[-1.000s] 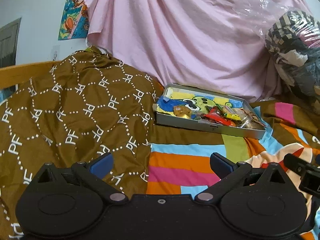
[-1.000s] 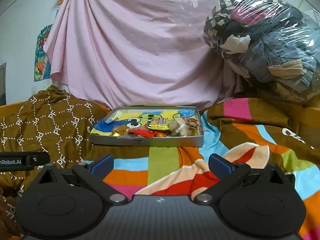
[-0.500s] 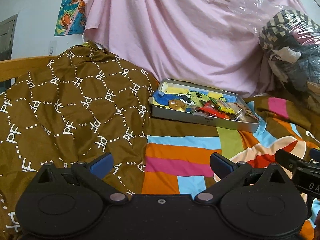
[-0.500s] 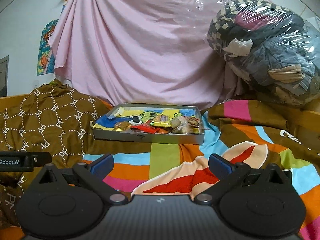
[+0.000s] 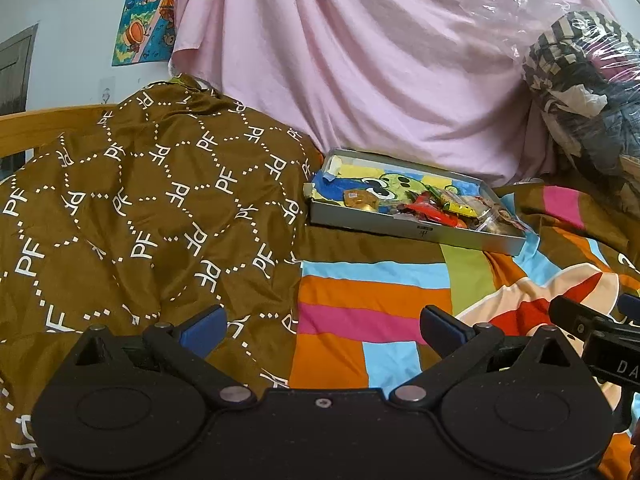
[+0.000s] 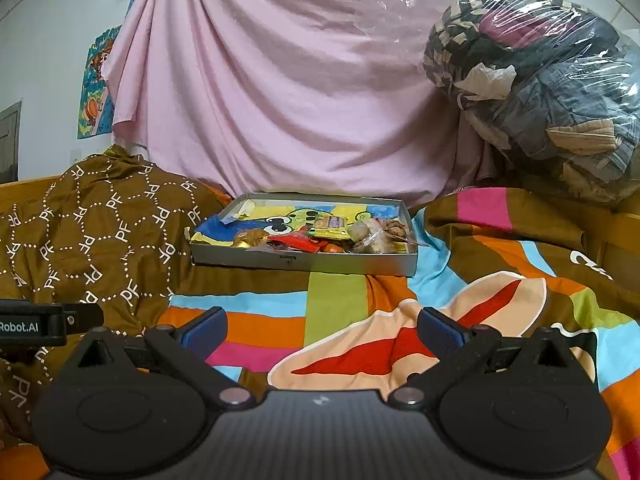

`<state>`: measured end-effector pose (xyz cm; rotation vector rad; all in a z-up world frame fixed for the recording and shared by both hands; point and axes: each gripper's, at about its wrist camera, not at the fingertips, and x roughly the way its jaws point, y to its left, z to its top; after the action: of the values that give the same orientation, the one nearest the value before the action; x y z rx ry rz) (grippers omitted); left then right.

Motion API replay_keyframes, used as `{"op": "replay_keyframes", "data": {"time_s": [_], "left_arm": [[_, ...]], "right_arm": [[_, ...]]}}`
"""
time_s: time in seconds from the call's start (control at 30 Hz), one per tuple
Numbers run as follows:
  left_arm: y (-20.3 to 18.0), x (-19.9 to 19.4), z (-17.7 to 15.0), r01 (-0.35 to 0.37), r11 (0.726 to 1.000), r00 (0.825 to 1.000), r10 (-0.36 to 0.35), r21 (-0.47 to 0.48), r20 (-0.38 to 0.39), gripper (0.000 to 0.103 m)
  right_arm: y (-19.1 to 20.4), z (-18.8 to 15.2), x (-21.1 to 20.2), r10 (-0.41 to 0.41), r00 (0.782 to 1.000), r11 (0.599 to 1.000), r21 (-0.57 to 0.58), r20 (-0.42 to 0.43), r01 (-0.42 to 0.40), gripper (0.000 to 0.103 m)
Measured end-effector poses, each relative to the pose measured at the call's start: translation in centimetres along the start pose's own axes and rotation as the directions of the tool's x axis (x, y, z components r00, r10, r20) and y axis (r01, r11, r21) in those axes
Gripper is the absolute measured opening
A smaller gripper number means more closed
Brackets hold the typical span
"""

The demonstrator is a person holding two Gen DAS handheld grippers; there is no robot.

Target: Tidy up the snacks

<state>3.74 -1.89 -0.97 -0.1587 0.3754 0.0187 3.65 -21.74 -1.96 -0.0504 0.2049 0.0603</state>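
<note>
Both tools look alike: a matte black body with two round discs at the base, silver pivot pins, and angled black link arms ending in dark blue pads. The left gripper (image 5: 322,326) has a small screw centred on its smooth black front edge. The right gripper (image 6: 322,326) has a ribbed, carbon-like grey deck with a small pale mark at its centre.
</note>
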Motion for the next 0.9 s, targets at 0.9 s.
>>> {"op": "replay_keyframes", "data": {"time_s": [0.9], "left_arm": [[-0.52,-0.14,0.07,-0.039,0.999,0.999,0.039,0.017,-0.032,0.102]], "right_arm": [[0.10,-0.11,0.15,0.014,1.000,1.000,-0.016,-0.012,-0.014,0.103]]}}
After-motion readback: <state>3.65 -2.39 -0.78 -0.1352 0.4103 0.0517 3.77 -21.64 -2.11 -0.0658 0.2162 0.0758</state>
